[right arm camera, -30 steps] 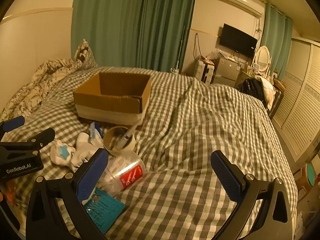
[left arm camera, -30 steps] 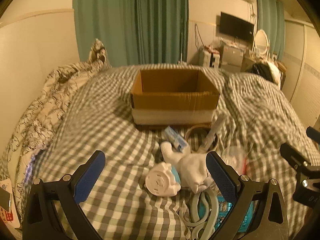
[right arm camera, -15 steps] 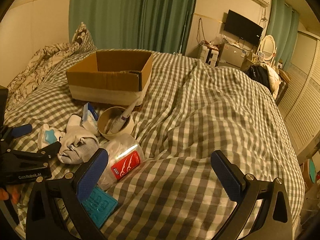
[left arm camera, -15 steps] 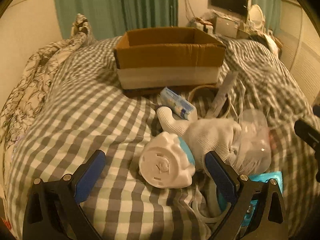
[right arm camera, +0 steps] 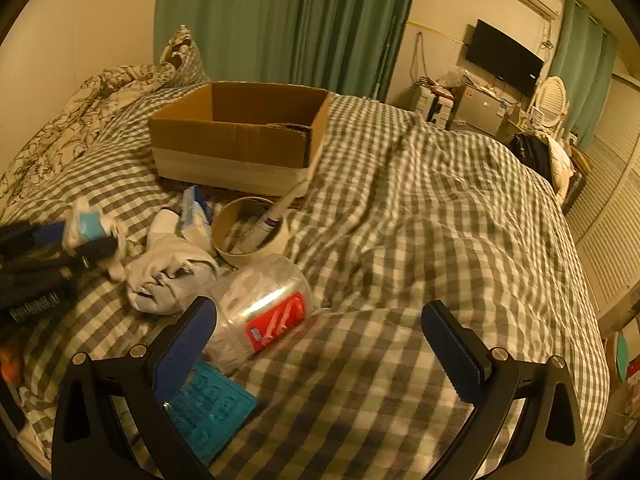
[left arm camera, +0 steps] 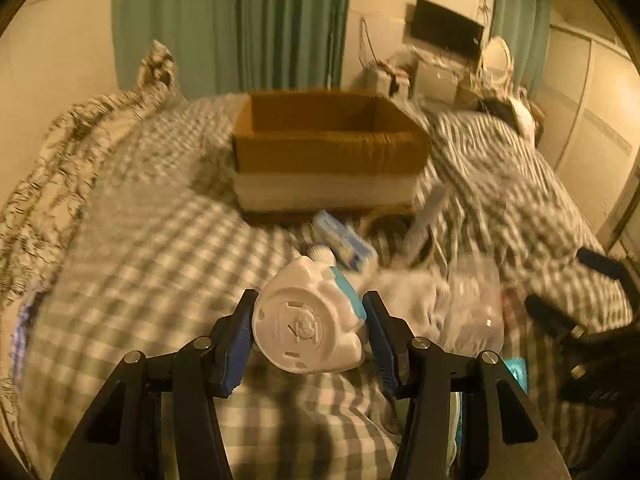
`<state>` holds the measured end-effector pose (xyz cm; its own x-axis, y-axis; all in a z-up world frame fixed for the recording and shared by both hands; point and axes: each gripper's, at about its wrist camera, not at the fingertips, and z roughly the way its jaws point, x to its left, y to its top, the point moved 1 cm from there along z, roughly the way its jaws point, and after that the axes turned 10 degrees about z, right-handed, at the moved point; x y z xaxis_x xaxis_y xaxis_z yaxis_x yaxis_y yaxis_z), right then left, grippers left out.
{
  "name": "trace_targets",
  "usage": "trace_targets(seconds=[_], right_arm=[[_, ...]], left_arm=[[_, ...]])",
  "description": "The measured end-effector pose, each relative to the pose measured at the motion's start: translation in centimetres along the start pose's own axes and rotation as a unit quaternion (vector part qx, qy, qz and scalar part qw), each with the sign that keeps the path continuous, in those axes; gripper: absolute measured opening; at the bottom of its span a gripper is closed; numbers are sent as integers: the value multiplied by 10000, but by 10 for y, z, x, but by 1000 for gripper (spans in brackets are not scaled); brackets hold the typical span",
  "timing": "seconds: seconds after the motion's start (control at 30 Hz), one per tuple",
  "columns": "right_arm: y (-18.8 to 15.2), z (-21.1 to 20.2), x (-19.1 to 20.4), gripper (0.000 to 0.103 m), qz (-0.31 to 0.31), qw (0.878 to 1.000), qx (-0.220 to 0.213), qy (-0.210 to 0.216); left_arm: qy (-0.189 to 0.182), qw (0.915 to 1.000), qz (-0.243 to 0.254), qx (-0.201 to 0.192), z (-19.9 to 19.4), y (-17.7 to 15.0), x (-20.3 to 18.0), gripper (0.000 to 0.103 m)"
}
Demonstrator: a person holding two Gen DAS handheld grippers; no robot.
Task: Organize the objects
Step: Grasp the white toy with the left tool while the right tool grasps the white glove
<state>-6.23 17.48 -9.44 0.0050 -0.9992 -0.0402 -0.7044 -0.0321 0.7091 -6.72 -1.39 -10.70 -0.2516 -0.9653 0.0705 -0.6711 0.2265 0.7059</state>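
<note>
My left gripper is shut on a white and blue plastic toy and holds it above the checked bedspread; it also shows in the right wrist view. An open cardboard box stands ahead on the bed. My right gripper is open and empty above the bed, beside a clear plastic bottle with a red label. A white sock, a tape roll with a tube in it, a small blue pack and a teal tray lie nearby.
The checked bedspread stretches to the right. A patterned quilt is bunched at the left by the wall. Green curtains, a TV and cluttered shelves stand beyond the bed.
My left gripper has closed on the white and blue toy and lifted it off the bedspread. The right gripper stayed open and shifted slightly forward.
</note>
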Motion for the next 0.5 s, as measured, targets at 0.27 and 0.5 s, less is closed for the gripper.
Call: trace_targets(seconds=[0.27, 0.5], right_arm=[[20, 21, 58, 103, -512, 9947, 229, 863], [12, 69, 103, 90, -990, 9875, 769, 952]], left_arm=[[621, 9979, -163, -113, -14, 8, 36, 54], [644, 9976, -225, -103, -11, 7, 48, 54]])
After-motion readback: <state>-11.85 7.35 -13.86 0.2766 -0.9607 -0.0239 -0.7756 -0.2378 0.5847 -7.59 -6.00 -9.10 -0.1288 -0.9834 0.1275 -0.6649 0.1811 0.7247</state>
